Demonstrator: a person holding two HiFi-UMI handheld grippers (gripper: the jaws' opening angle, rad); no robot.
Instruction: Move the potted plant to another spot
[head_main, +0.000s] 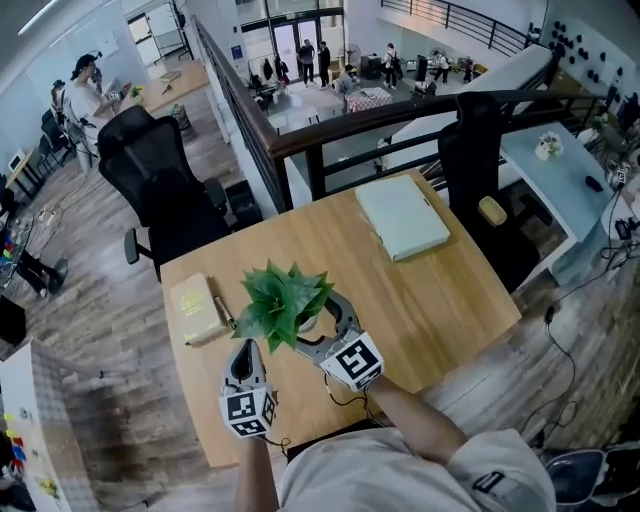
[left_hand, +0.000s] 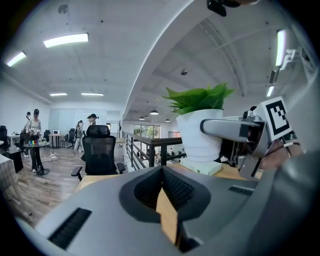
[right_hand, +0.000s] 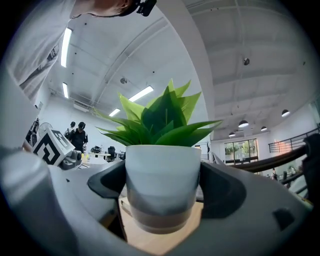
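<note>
A potted plant (head_main: 283, 300) with green leaves in a white pot (right_hand: 160, 185) is near the front of the wooden table (head_main: 440, 300). My right gripper (head_main: 318, 322) is shut on the pot, one jaw pressed against each side. From the frames I cannot tell whether the pot rests on the wood or hangs just above it. Just left of the plant, my left gripper (head_main: 245, 352) points at the table with its jaws shut and nothing between them. In the left gripper view the pot (left_hand: 200, 137) and the right gripper (left_hand: 235, 130) show ahead to the right.
A pale green closed notebook (head_main: 402, 215) lies at the table's far right. A yellow book (head_main: 197, 305) with a pen (head_main: 222, 312) beside it lies at the left. A black office chair (head_main: 160, 190) and a dark railing (head_main: 400, 110) stand behind the table.
</note>
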